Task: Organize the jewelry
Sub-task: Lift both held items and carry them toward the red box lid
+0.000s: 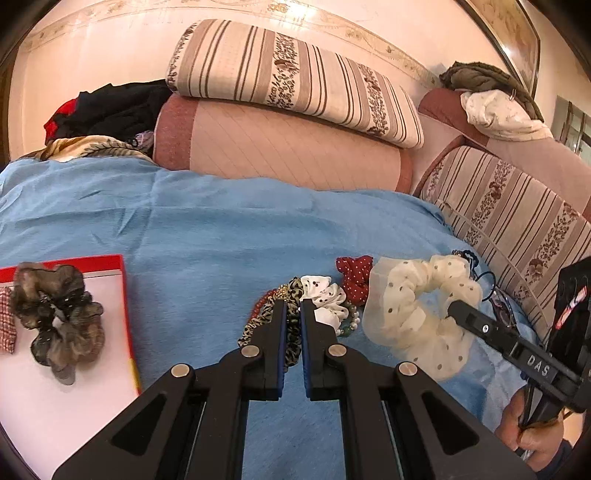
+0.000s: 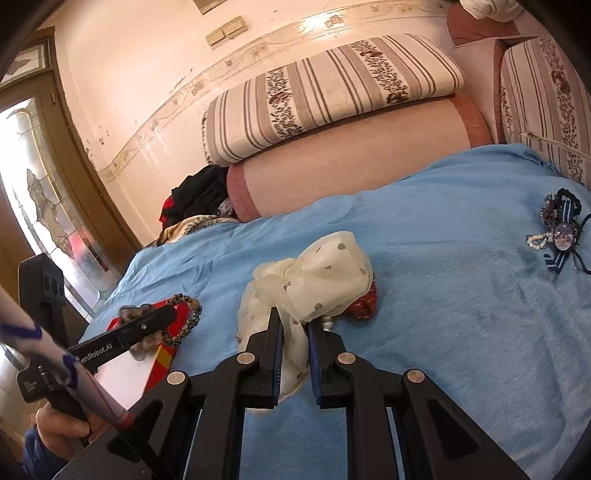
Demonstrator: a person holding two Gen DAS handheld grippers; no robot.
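Leopard scrunchie (image 1: 291, 332) clenched in left tool (image 1: 293, 306), lifted from pile (image 1: 332, 299) on blue bedspread (image 1: 184, 221). Right tool (image 2: 295, 321) pinches cream scrunchie (image 2: 310, 277) by one fold, rest dangling. Both likely bound for red box (image 1: 127, 306), brown scrunchie (image 1: 59, 314) already inside. Brooches (image 2: 561, 232) wait apart.

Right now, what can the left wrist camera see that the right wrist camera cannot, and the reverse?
Only the left wrist view shows the white scrunchie with small dark marks and the picture frame on the wall.

Only the right wrist view shows the glass door, the wall switches and the blue striped bow.

Both show the blue blanket, the red box, the leopard scrunchie in the left gripper, and the cream dotted scrunchie in the right gripper.
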